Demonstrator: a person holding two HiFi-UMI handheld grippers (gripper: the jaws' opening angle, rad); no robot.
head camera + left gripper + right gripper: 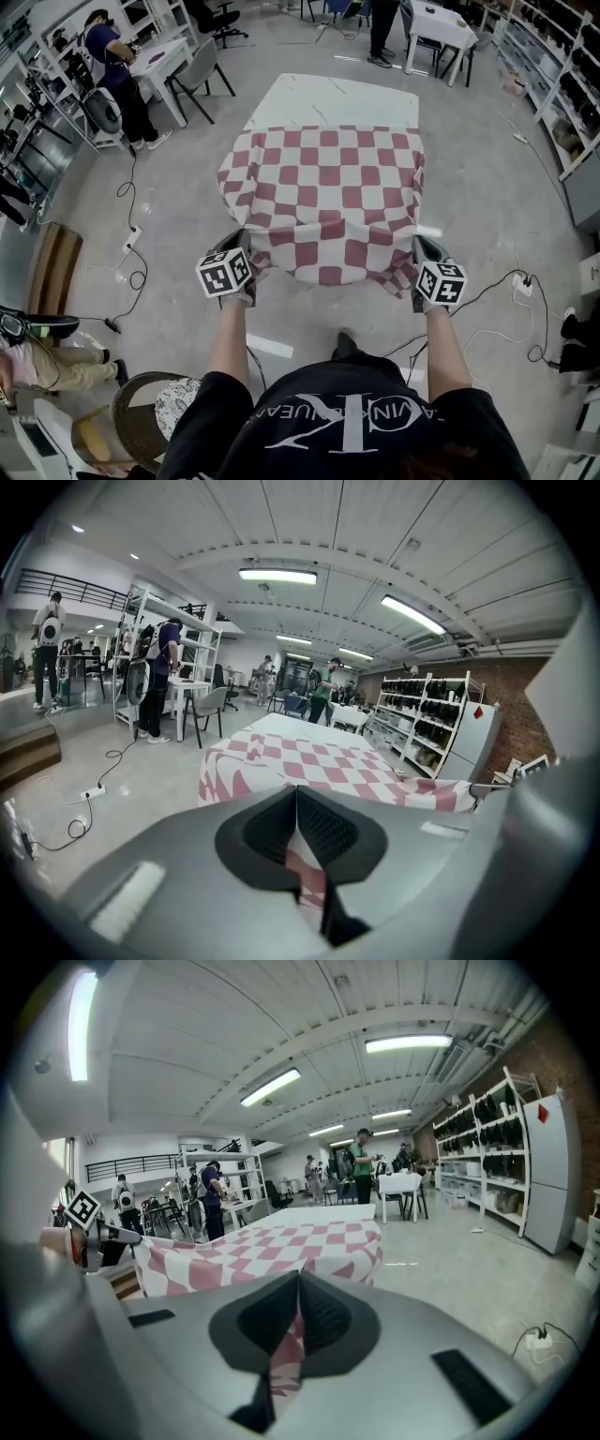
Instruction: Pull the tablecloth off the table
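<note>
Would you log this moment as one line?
left gripper: shut on tablecloth | right gripper: shut on tablecloth | table: far end bare

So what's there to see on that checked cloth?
The cloth looks like thin fabric in red-and-white checks. It covers the near part of a white table, whose far end shows bare, and it hangs over both side edges. Its near edge is held out toward the person, sagging in the middle. One corner is pinched in the shut left tongs, the other in the shut right tongs.
</note>
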